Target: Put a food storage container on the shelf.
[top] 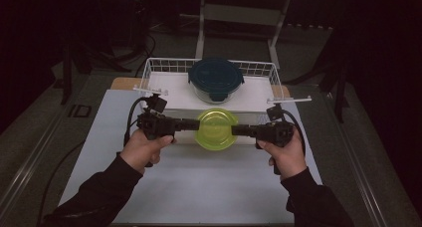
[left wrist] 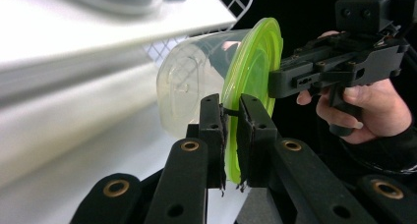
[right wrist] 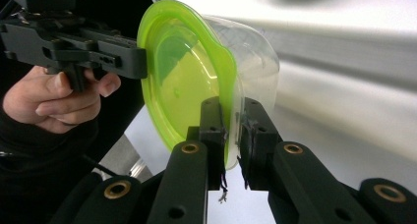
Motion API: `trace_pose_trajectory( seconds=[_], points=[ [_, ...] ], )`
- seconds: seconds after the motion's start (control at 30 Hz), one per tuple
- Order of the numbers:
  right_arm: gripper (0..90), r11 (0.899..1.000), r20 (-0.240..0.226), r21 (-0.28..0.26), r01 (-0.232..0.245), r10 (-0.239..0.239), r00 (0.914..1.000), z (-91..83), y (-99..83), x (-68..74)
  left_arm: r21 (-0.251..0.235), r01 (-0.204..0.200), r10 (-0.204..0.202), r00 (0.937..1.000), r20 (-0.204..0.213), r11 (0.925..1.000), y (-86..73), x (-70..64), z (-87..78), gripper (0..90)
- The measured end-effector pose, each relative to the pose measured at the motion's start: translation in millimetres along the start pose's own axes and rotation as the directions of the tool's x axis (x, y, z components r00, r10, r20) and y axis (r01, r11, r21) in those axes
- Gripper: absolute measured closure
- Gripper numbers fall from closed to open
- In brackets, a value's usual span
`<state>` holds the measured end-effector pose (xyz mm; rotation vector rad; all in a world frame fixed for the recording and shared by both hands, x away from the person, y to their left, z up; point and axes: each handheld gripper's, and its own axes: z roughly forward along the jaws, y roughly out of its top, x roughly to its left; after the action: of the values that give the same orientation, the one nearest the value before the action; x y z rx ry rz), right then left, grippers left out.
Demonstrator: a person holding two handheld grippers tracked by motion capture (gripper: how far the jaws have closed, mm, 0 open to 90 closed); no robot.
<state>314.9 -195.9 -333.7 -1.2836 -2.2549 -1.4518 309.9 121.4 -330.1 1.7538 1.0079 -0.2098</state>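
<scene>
Round clear plastic container with the lime-green lid (top: pixel 216 129) is gripped at opposite rim edges: left hand-held gripper (top: pixel 191 124) is clamped on the lid rim at its left, right hand-held gripper (top: pixel 238 131) on the rim at its right. In both gripper views the black jaws are seen closed onto the green rim, with the container body on one side of the jaws and the lid on the other. Container is held near the middle of the bench (top: pixel 199 187), just in front of the white wire basket (top: pixel 149 70) at the far edge; whether it is lifted clear of the bench cannot be told. A round glass container with a dark blue lid (top: pixel 215 77) is already seated in the basket. Judged status: grasp done, one container placed; transfer of the green-lidded one into the basket and release are judged left.
</scene>
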Motion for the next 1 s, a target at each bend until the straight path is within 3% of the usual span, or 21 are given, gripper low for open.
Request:
trace_pose_trajectory(
  seconds=[0.67, 0.8, 1.0],
  points=[
    [81.3, 0.995, 0.045, -0.092, 0.027, -0.023, 0.9987, -30.2, 78.4, 20.3, -0.063, -0.066, 0.064, 0.9974, -0.032, 0.9958, 86.0, -24.9, -19.2, 81.5],
    [81.2, 0.994, 0.049, -0.107, 0.02, -0.015, 0.9987, -32.9, 92.4, 19.2, -0.074, -0.073, 0.07, 0.9969, -0.037, 0.9946, 100.6, -23.4, -18.2, 81.5],
    [81.0, 0.994, 0.077, -0.105, 0.004, 0.004, 0.997, -25.9, 109.6, 10.6, -0.074, -0.05, 0.046, 0.9973, -0.058, 0.996, 115.3, -12.5, -12.7, 81.5]
  ],
)
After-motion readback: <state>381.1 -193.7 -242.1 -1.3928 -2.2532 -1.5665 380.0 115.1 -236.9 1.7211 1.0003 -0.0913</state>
